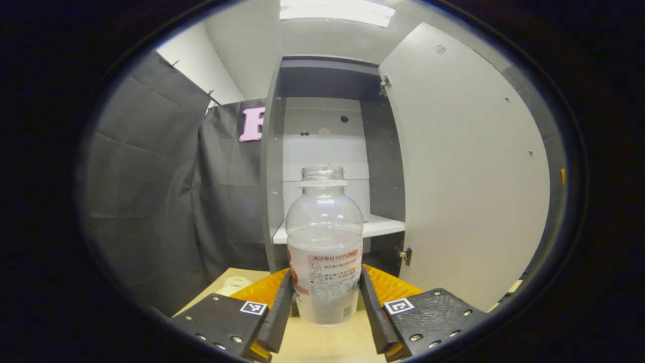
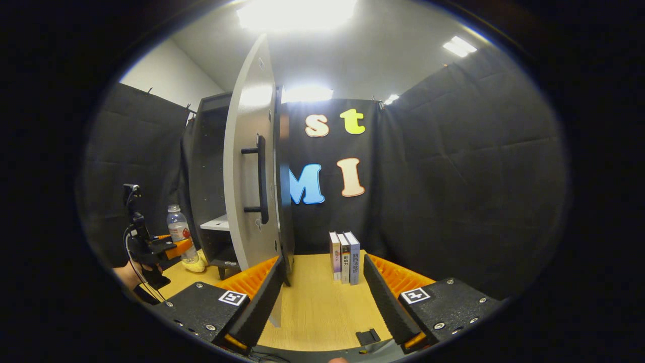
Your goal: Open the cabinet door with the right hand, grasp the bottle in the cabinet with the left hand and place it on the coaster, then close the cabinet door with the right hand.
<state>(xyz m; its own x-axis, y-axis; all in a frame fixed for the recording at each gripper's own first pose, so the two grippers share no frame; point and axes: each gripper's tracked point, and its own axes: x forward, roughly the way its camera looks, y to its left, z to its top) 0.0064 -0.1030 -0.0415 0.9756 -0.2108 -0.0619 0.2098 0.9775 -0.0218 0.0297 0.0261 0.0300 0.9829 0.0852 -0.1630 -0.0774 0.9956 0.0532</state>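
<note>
Cabinet door [image 2: 252,166] stood open, so the first step looked done. The left gripper [image 1: 326,297] clamped the bottle [image 1: 325,242] out in front of the cabinet [image 1: 327,151] (coaster not identifiable). The right gripper [image 2: 322,292] was wide and empty; placing and closing remained.

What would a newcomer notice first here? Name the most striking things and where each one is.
In the left gripper view, the clear, capless bottle stands upright between the left gripper fingers, in front of the open cabinet. In the right gripper view, the cabinet door stands swung wide open, edge-on ahead of the open right gripper. Three books stand on the table beyond.
</note>
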